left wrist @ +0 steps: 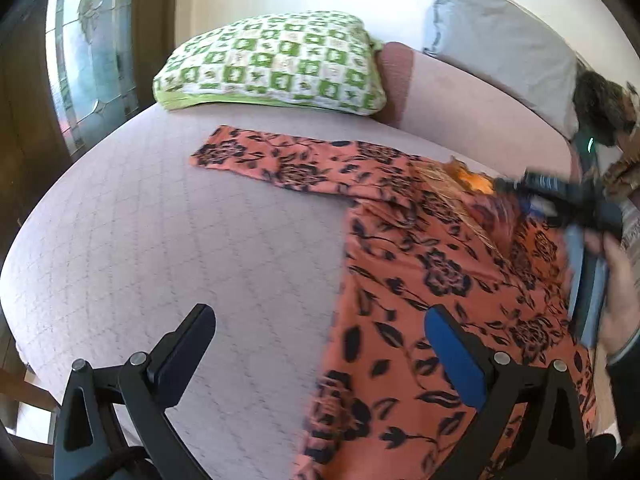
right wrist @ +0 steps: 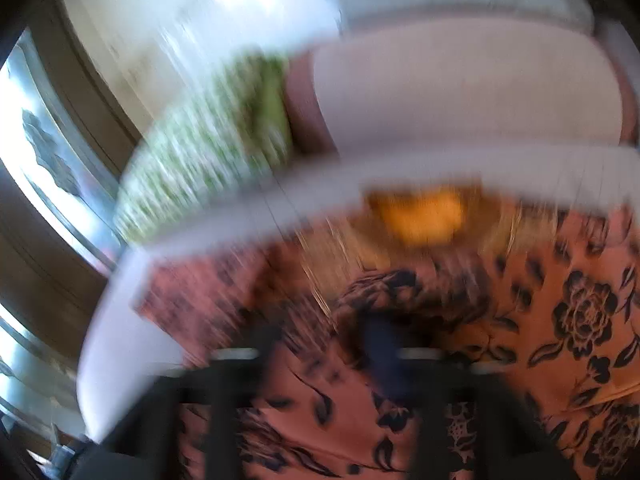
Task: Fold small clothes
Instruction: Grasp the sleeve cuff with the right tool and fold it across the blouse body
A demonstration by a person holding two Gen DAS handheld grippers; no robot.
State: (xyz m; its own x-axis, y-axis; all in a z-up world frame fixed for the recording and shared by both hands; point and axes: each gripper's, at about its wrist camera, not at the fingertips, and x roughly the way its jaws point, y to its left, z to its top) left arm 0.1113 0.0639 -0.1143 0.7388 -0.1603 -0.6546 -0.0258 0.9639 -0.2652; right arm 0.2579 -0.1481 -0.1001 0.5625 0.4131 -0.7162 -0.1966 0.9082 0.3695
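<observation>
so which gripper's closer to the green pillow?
Left. The left gripper faces the pillow across bare bedspread; the right gripper hangs over the orange shirt, further off to the side.

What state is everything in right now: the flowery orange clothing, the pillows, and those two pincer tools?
Orange floral garment: spread mostly flat on the bed, one sleeve stretched out toward the green pillow, not yet folded.
Green patterned pillow: lying flat at the head of the bed.
Grey pillow: propped against the wall.
Left gripper: open, holding nothing, above the garment's edge.
Right gripper: blurred, over the garment, jaws apart, nothing visibly gripped.
</observation>
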